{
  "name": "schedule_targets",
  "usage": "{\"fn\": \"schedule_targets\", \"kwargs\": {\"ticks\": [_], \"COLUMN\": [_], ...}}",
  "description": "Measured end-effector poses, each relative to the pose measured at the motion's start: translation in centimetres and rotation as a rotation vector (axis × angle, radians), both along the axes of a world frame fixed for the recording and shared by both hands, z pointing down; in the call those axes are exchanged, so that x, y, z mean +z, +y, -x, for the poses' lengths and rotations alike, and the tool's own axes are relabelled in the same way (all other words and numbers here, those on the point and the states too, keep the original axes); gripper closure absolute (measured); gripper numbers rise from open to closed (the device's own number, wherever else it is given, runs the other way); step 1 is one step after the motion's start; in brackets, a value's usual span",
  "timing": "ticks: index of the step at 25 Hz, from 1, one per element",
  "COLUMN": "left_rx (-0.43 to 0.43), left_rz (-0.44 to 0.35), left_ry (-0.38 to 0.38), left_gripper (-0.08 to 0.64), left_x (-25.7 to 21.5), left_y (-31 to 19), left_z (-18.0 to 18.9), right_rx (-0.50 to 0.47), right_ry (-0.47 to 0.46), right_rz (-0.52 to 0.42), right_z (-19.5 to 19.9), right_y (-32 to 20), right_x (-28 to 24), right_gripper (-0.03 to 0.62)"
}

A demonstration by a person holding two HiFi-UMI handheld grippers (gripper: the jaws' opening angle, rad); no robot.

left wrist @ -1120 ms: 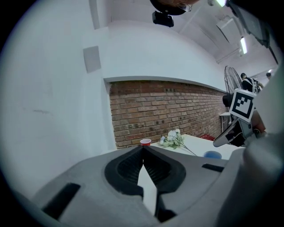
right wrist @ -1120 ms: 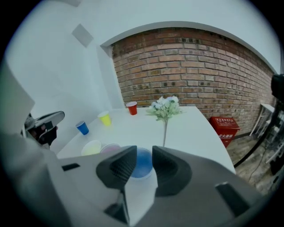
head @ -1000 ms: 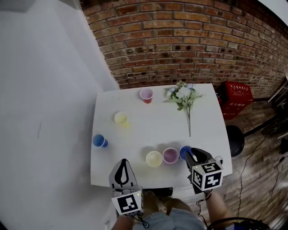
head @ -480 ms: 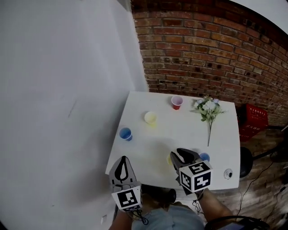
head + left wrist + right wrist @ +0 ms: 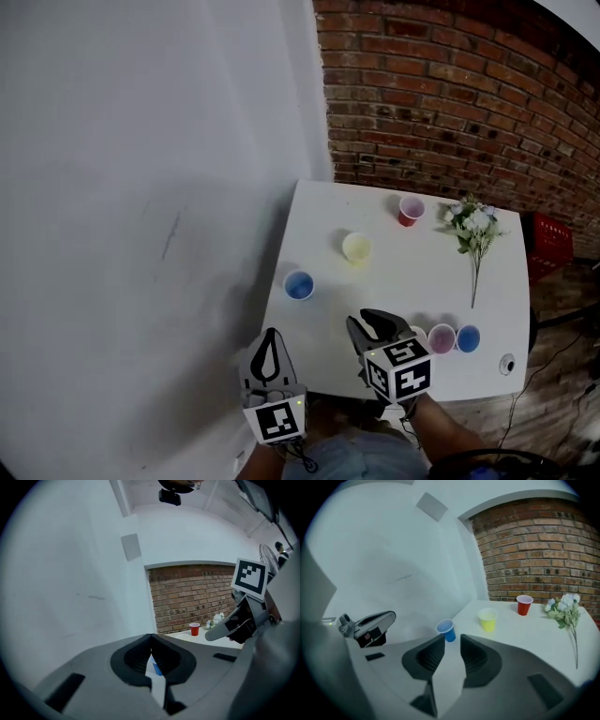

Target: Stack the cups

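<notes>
Cups stand apart on the white square table. A red plastic cup is at the far side, near a bunch of white flowers. A yellow plastic cup is in the middle, and a blue plastic cup is near the left edge. By the near edge a purple plastic cup and a second blue cup stand side by side. The left gripper has its fingers together and holds nothing. The right gripper has its fingers apart with nothing between them.
</notes>
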State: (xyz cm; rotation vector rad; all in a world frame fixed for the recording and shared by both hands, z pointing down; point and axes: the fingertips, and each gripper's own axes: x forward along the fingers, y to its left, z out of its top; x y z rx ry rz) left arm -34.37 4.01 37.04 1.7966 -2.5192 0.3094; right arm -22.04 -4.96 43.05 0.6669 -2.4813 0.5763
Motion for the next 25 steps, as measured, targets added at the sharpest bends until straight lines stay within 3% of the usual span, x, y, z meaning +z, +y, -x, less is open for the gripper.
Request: {"fn": "schedule_targets", "kwargs": {"ticks": [12, 25], "left_rx": [0.041, 0.022], "left_rz": [0.068, 0.103], "left_ry": [0.052, 0.089], "left_gripper": [0.551, 0.551], "left_x": [4.0, 6.6], "left_y": [-2.7, -4.1], "left_z": [6.9, 10.2], "right_rx": [0.046, 0.021], "right_ry": [0.031, 0.090], "right_rz": [0.015, 0.063], "right_z": [8.6, 11.3], "right_y": [-3.6, -4.9], "right_x": [3.1, 6.4], "right_gripper": [0.482, 0.482]}}
